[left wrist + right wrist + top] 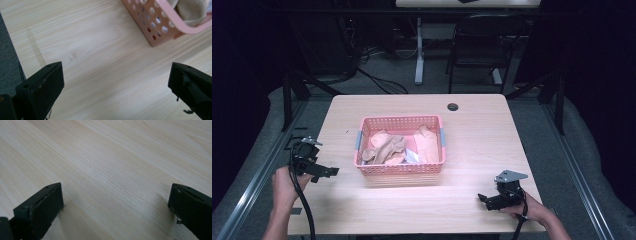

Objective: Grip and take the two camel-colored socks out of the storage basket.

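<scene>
A: What does the room offer?
B: A pale wood bench [472,145] on grey floor, a dark chair [482,45] beyond its far edge.
A: Open space?
B: Bare wood along the near edge; the left claw [328,171] and right claw [484,198] sit released, well apart.
A: Containers?
B: A pink perforated basket [399,167] mid-bench holds beige cloth pieces [387,147]
</scene>
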`<action>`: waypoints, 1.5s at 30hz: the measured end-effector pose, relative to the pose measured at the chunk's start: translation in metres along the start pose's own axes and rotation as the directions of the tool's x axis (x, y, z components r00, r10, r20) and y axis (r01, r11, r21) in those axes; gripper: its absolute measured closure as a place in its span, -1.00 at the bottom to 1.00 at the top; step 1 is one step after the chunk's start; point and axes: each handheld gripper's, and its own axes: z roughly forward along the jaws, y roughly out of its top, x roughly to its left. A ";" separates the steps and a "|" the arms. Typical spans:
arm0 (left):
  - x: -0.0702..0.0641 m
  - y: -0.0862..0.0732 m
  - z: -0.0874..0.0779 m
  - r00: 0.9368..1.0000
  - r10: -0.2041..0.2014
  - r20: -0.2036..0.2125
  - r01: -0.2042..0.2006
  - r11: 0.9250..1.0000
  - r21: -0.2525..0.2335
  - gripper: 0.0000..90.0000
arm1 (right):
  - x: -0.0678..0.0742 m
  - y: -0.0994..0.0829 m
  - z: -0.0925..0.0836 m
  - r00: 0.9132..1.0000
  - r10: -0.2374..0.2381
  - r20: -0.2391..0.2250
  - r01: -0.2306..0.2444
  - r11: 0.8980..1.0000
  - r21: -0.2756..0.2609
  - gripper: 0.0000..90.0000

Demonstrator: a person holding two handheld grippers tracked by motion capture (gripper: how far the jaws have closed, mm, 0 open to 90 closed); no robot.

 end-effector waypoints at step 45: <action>-0.043 0.121 -0.035 0.975 0.221 0.009 -0.221 0.975 0.017 -0.94 | 0.000 0.000 0.000 1.000 0.000 0.001 0.000 1.000 0.000 -1.00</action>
